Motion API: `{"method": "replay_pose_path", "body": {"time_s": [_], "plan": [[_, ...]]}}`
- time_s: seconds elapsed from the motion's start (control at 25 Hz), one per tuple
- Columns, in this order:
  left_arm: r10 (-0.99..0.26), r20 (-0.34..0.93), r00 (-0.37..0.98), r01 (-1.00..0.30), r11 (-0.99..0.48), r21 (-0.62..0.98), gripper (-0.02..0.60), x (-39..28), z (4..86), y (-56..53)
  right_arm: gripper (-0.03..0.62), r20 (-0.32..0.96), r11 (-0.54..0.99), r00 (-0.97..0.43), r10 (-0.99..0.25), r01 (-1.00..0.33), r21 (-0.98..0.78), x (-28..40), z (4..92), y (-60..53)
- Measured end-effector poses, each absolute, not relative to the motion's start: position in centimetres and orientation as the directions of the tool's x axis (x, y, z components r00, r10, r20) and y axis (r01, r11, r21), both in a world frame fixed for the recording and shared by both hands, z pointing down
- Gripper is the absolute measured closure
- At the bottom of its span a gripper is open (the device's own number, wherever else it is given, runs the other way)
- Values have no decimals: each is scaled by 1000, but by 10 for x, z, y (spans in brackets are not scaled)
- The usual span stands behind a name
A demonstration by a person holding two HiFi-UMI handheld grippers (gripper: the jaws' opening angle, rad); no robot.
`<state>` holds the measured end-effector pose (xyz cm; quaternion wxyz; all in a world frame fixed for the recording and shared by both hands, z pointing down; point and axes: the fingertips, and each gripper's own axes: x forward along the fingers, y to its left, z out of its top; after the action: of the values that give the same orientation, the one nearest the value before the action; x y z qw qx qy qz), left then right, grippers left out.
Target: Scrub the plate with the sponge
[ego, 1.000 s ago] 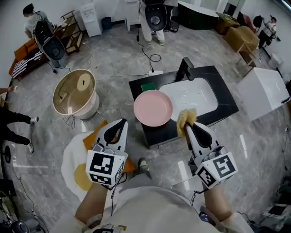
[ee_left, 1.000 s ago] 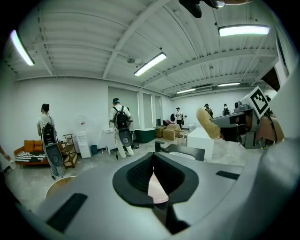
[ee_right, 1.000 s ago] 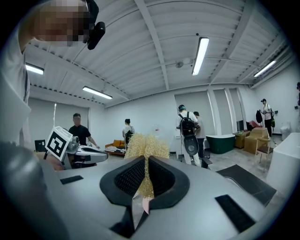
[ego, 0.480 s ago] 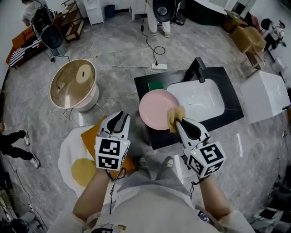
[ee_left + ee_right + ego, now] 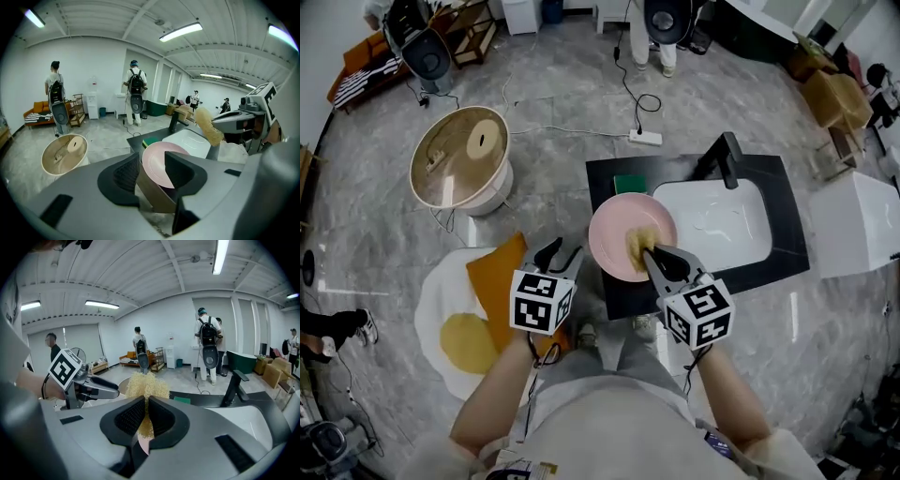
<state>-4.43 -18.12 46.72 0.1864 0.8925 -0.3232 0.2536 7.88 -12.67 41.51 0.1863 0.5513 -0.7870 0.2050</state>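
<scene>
Right gripper [image 5: 653, 255] pinches yellow sponge [image 5: 638, 243] over pink plate [image 5: 613, 223] on black desk [image 5: 602, 178]. Left gripper [image 5: 562, 251]: jaws just opened, spread, nothing gripped, beside plate.

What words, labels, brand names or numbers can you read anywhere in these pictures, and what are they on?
Readable words or numbers: none.
Cubes on the left gripper and the right gripper: black-and-white square marker patterns, not text.
Small red mark above the white dispenser: too small to read.
</scene>
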Motion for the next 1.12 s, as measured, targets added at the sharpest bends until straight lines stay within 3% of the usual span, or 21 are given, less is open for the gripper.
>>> {"method": "replay_pose_path", "body": {"time_s": [0.56,1.12], "plan": [[-465,720,515,-822,-505,262,393,-23,555,-200,546,665,581,-513,-542,-801,-145,81,509,-169],[-399,788,468,-873,-349,341,393,-3,623,-192,546,768,673,-524,-369,-720,-168,83,590,-168]]}}
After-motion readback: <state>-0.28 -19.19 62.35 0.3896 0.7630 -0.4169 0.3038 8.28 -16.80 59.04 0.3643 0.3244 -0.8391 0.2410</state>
